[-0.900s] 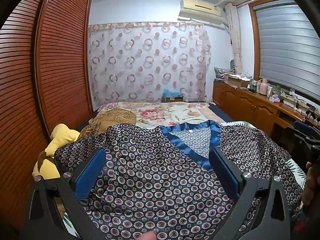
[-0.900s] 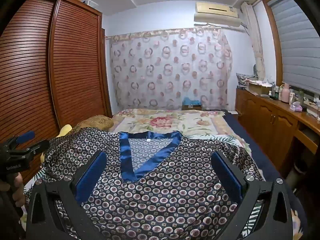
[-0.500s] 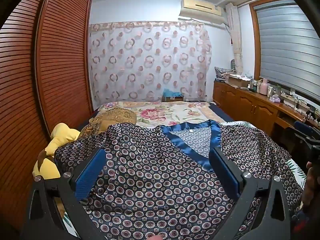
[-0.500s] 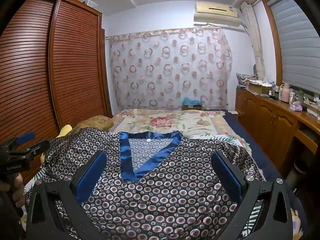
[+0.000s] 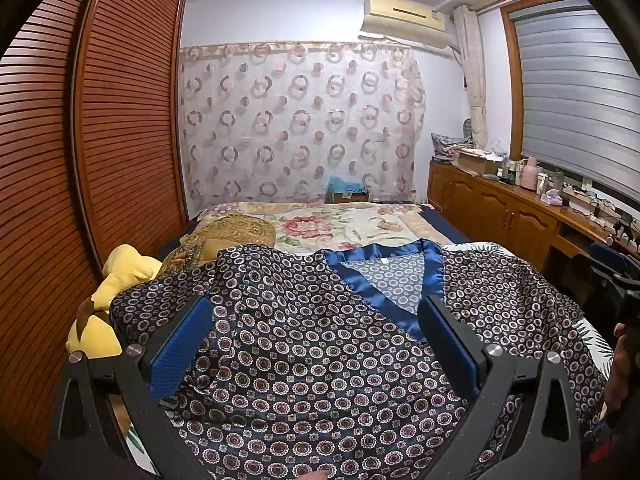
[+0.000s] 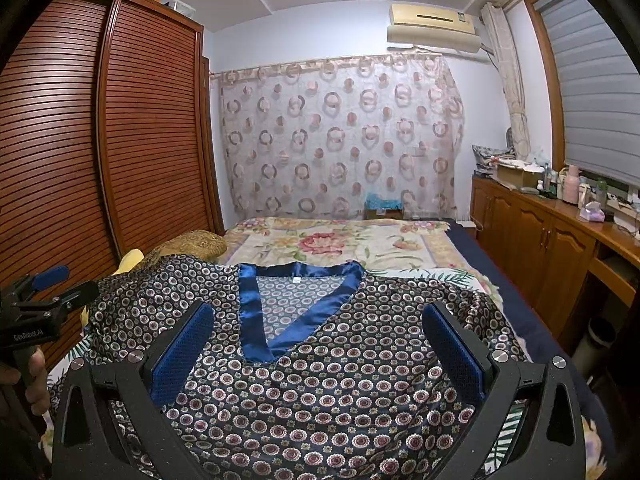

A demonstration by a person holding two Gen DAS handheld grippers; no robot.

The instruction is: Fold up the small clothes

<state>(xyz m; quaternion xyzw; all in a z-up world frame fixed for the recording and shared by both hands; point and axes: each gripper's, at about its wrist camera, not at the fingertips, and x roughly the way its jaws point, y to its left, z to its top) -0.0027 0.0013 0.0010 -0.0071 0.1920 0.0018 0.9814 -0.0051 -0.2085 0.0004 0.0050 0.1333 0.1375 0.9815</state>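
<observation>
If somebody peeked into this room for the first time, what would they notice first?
Probably the shiny dark top with little circles and a blue V-neck, spread flat on the near end of the bed. Next, the pink-ringed curtain on the far wall, and the yellow soft toy beside the wardrobe.

- Dark navy satin top with a round medallion print and blue V-neck trim [image 6: 344, 392]: hem cut off by the bottom edge in both views.
- Yellow plush toy [image 5: 120, 276]: partly buried under the top's sleeve; shape unclear.
- Small items on the long wooden sideboard [image 6: 560, 216]: too small to identify.
- Hand [image 6: 34, 384] on the left gripper [image 6: 60, 292] handle: cropped by the frame edge.
</observation>
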